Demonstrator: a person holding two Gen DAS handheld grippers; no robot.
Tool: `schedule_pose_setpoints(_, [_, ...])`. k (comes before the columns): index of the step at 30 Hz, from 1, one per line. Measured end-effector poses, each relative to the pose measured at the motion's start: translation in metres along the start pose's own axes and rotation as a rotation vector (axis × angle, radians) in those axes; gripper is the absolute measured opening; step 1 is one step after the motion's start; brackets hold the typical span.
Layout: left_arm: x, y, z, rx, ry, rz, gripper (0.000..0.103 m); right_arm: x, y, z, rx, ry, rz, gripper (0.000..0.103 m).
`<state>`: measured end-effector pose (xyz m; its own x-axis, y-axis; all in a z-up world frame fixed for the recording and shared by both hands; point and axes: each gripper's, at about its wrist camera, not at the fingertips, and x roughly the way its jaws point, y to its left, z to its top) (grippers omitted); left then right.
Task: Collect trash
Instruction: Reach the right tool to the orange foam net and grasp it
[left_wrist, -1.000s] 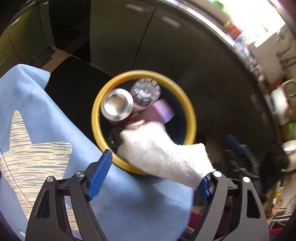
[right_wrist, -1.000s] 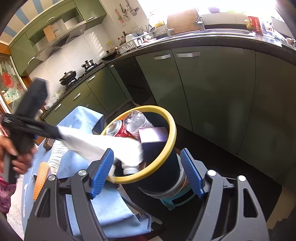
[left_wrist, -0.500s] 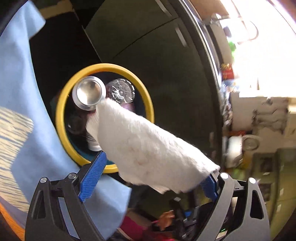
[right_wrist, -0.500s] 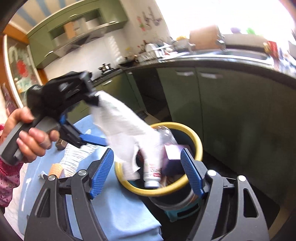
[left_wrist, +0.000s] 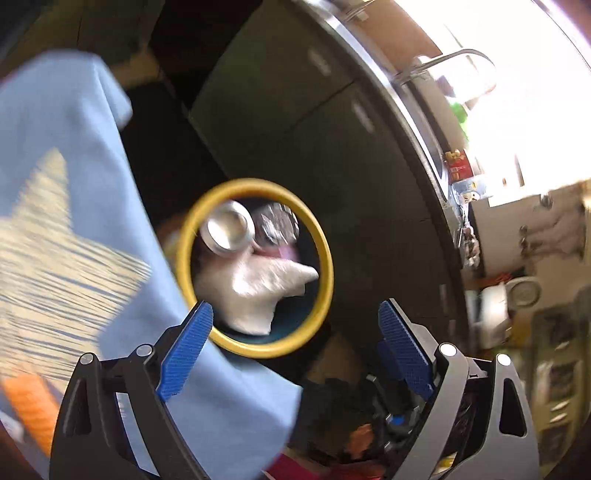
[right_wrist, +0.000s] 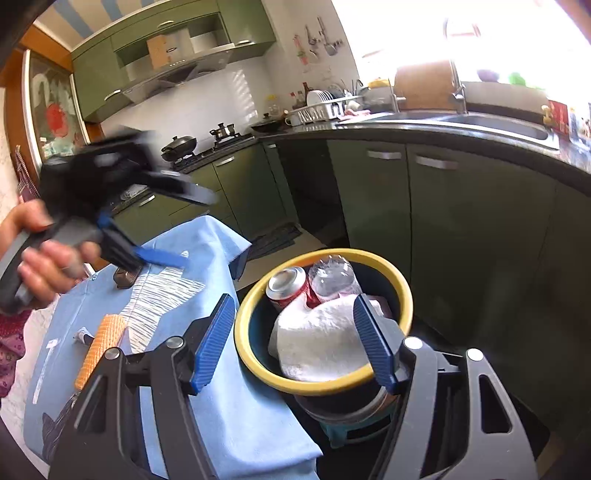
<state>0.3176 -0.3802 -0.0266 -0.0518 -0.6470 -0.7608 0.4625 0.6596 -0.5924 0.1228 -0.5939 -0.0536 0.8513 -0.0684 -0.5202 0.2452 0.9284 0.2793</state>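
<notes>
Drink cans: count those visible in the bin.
1. A red drink can stands at the trash bin's back left, beside a plastic bottle; the white cloth may hide others.

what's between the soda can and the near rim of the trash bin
The white tissue lies there, slumped inside the yellow-rimmed bin just below the soda can; clearest in the right wrist view.

A home kitchen is shown: green cabinets (right_wrist: 373, 192) are fitted beneath a dark countertop (right_wrist: 424, 127), a sink with faucet (right_wrist: 458, 92) is set in, and pots are seen on a gas stove (right_wrist: 207, 146) beside a dish rack (right_wrist: 325, 105).
</notes>
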Motion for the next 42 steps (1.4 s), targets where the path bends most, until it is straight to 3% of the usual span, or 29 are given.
schedule_pose_setpoints(6, [-0.117, 0.039, -0.051, 0.094, -0.346, 0.131, 0.090, 0.013, 0.028, 0.000, -0.063, 0.056, 0.084, 0.063])
schedule_pose_setpoints(10, [-0.193, 0.090, -0.101, 0.088, -0.579, 0.335, 0.090, 0.026, 0.071, -0.002, -0.159, 0.130, 0.196, 0.062])
schedule_pose_setpoints(15, [-0.233, 0.155, -0.152, 0.013, -0.725, 0.565, 0.091, 0.041, 0.137, -0.011, -0.263, 0.224, 0.303, 0.060])
schedule_pose_setpoints(18, [-0.235, 0.190, -0.174, -0.036, -0.792, 0.706, 0.091, 0.052, 0.179, -0.019, -0.312, 0.284, 0.352, 0.056])
schedule_pose_setpoints(20, [-0.231, 0.211, -0.184, -0.065, -0.817, 0.755, 0.091, 0.064, 0.202, -0.024, -0.322, 0.353, 0.380, 0.056])
schedule_pose_setpoints(25, [-0.222, 0.242, -0.201, -0.115, -0.846, 0.755, 0.091, 0.094, 0.237, -0.041, -0.330, 0.505, 0.380, 0.056])
schedule_pose_setpoints(30, [-0.212, 0.252, -0.205, -0.109, -0.806, 0.707, 0.091, 0.111, 0.247, -0.052, -0.281, 0.596, 0.394, 0.056])
schedule_pose_setpoints(31, [-0.210, 0.249, -0.208, -0.105, -0.803, 0.700, 0.091, 0.114, 0.250, -0.054, -0.278, 0.606, 0.391, 0.055])
schedule_pose_setpoints(32, [-0.208, 0.248, -0.209, -0.098, -0.803, 0.694, 0.091, 0.116, 0.250, -0.056, -0.270, 0.614, 0.388, 0.046])
schedule_pose_setpoints(35, [-0.208, 0.245, -0.213, -0.082, -0.808, 0.694, 0.091, 0.120, 0.249, -0.057, -0.243, 0.613, 0.394, 0.013])
schedule_pose_setpoints(42, [-0.212, 0.247, -0.218, -0.100, -0.826, 0.701, 0.091, 0.089, 0.225, -0.020, -0.199, 0.470, 0.382, 0.012])
